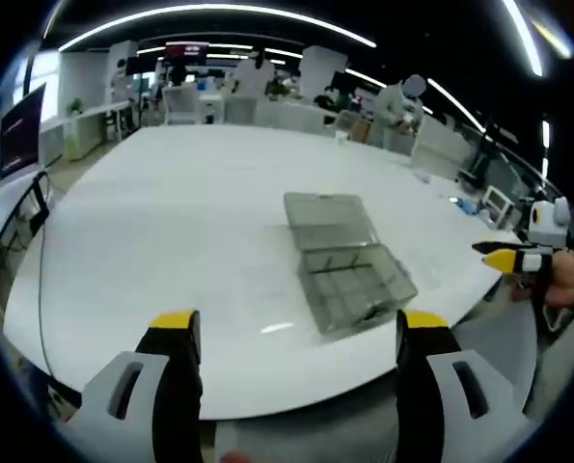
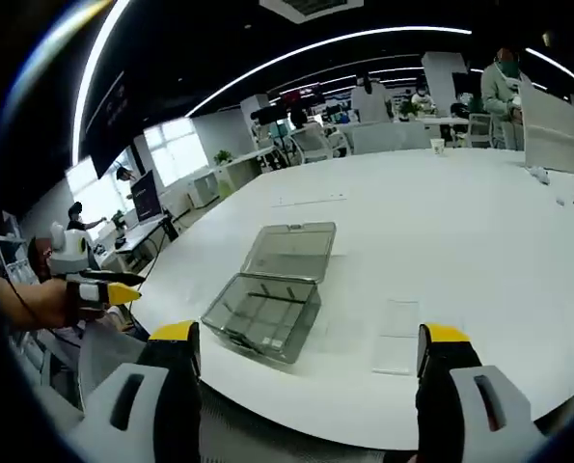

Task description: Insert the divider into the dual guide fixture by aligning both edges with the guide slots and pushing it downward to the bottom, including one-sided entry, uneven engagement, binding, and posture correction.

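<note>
- Near the table's front edge we see the clear grey plastic compartment box [image 2: 264, 315] with its hinged lid [image 2: 291, 250] thrown open flat behind it; this we take to be the dual guide fixture.
- Just beside the box, toward our right gripper, lie thin clear plastic sheets [image 2: 396, 332] flat on the round white table [image 2: 479, 222]; one of these is probably the divider, though we cannot be sure.
- Our left gripper [image 1: 296, 333] and right gripper [image 2: 309, 342] both hang short of the table with jaws spread wide, holding nothing.
- To do this step well, we judge we should lift the sheet by one edge, square it upright over the box, and seat both ends evenly before pressing.
- Guide slots inside the box are too small to make out, and the sheets' outlines nearly vanish against the white top.
- Beyond the table stand office desks and a person [image 1: 399, 108].
</note>
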Demonstrator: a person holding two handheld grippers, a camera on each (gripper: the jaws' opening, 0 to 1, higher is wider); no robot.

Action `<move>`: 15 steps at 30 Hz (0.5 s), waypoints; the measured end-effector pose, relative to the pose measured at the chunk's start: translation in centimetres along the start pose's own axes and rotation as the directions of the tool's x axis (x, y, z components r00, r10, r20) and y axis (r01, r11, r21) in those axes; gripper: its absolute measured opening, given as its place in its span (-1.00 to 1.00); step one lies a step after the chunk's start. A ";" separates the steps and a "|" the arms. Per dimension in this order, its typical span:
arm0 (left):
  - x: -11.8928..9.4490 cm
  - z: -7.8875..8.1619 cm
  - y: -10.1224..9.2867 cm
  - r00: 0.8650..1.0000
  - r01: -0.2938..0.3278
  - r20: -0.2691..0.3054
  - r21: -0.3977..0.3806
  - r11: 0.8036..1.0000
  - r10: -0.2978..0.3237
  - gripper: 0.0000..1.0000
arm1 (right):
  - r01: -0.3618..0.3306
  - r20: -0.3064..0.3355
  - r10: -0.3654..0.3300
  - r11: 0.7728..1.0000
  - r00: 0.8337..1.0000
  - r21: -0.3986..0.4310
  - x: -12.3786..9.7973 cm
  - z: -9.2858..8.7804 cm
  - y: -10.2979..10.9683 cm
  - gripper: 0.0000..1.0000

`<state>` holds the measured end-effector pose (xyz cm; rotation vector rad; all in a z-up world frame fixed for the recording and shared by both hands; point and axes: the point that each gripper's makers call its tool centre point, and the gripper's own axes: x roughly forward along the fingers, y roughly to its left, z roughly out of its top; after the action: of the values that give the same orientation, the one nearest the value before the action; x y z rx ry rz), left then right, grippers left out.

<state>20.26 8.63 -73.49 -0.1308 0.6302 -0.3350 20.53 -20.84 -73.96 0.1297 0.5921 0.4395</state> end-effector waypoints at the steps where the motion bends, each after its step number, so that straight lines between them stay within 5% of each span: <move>1: 0.0 -0.1 0.0 1.000 -0.004 -0.008 0.007 1.000 0.004 0.61 | -0.003 -0.005 0.003 1.000 1.000 -0.001 0.0 -0.1 0.1 0.83; 15: 0.2 -0.4 -0.8 0.999 0.026 -0.028 0.049 0.998 -0.025 0.56 | -0.014 -0.016 0.014 1.000 1.000 0.012 0.1 -0.3 0.0 0.80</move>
<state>19.97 7.76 -73.75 -0.0872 0.6474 -0.3771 20.42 -20.77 -74.29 0.1420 0.6105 0.4509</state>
